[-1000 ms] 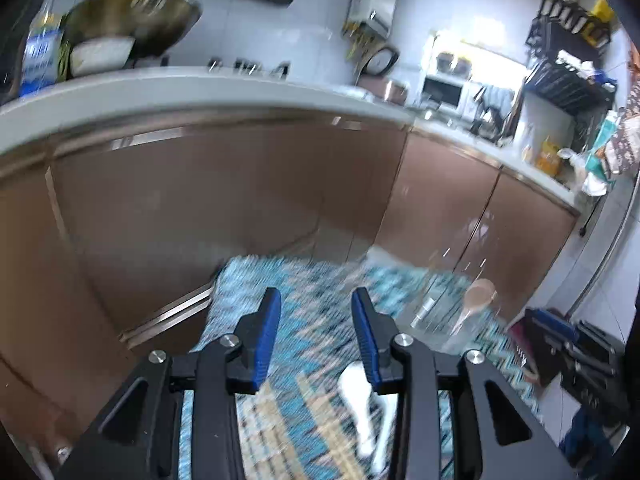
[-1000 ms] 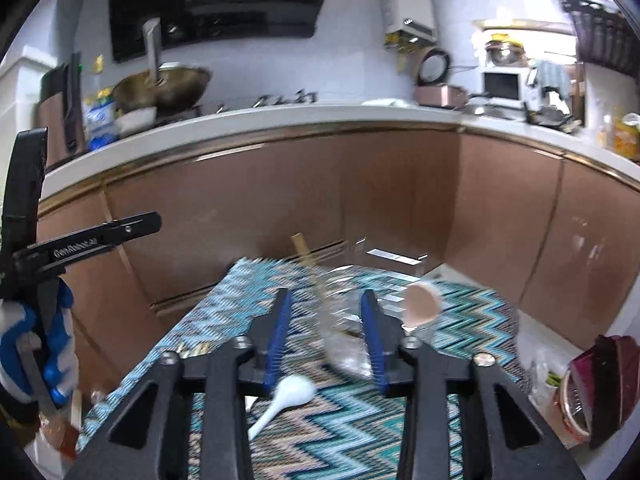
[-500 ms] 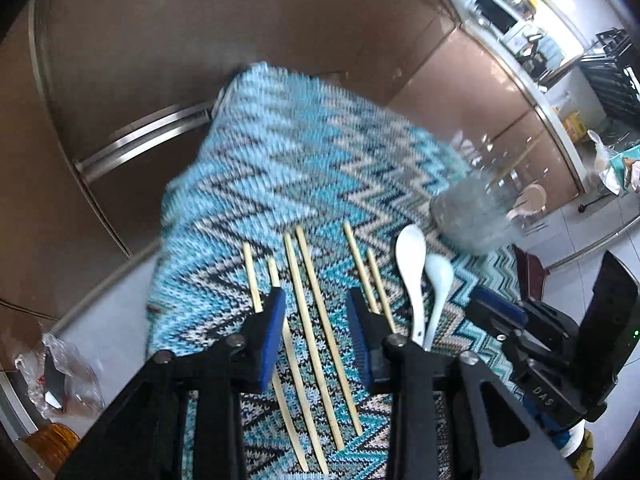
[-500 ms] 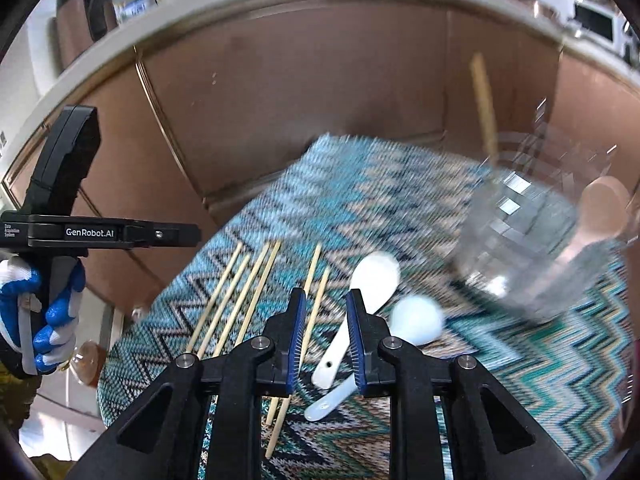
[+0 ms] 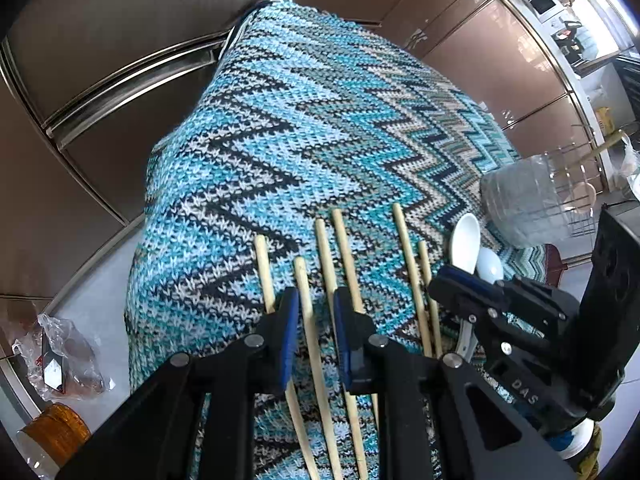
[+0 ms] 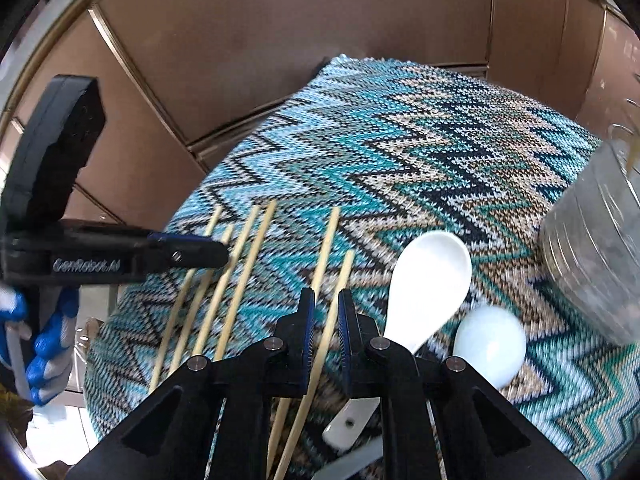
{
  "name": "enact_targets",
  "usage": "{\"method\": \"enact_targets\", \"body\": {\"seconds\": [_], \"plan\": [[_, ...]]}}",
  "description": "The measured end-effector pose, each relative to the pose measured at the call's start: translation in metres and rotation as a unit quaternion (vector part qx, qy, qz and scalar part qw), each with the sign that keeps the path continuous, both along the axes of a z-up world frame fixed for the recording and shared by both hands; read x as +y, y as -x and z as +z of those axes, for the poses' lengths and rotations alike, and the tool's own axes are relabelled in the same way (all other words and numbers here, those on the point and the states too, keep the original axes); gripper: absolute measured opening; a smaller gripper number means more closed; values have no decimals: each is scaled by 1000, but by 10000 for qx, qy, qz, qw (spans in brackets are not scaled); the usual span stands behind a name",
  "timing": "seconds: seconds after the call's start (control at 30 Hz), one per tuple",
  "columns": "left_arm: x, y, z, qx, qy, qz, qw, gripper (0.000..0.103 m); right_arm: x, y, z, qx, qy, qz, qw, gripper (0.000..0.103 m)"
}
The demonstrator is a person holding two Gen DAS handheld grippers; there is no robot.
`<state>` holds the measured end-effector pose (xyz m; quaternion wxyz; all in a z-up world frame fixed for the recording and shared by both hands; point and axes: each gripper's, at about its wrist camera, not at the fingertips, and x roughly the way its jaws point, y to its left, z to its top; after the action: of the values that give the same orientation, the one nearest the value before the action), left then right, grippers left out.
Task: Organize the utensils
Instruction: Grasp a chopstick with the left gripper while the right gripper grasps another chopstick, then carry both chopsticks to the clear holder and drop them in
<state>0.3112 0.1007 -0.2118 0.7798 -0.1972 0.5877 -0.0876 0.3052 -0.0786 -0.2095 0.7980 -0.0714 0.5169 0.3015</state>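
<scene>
Several wooden chopsticks (image 5: 344,248) lie side by side on a blue zigzag cloth (image 5: 304,128). My left gripper (image 5: 314,300) is open, low over them, with one chopstick (image 5: 306,304) between its fingers. My right gripper (image 6: 326,300) is open but narrow, with the rightmost chopstick (image 6: 340,292) between its fingers. Two white ceramic spoons (image 6: 428,292) lie just right of it. A clear glass holder (image 6: 592,248) stands at the right; in the left wrist view it (image 5: 532,200) holds a chopstick and a wooden spoon.
Brown cabinet fronts (image 6: 280,40) stand behind the cloth-covered surface. On the floor at the left lie a plastic bag (image 5: 60,352) and an orange-lidded jar (image 5: 56,432). The cloth's left edge (image 5: 140,280) drops off close to the chopsticks.
Both grippers have tilted down from the counter and come low over the cloth. The left now straddles one chopstick, the right the rightmost chopstick. The right jaws have narrowed.
</scene>
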Motion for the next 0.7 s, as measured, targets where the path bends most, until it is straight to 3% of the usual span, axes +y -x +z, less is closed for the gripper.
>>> {"method": "enact_targets", "body": {"seconds": [0.33, 0.43, 0.7], "plan": [[-9, -9, -1, 238, -247, 9, 9994, 17, 12, -22, -16, 324, 366, 4, 9988, 10], [-12, -9, -1, 225, -235, 89, 9994, 9, 14, -24, -17, 314, 390, -73, 9987, 9], [-9, 13, 15, -39, -109, 408, 9991, 5, -9, -1, 9, 155, -140, -313, 9993, 5]]}}
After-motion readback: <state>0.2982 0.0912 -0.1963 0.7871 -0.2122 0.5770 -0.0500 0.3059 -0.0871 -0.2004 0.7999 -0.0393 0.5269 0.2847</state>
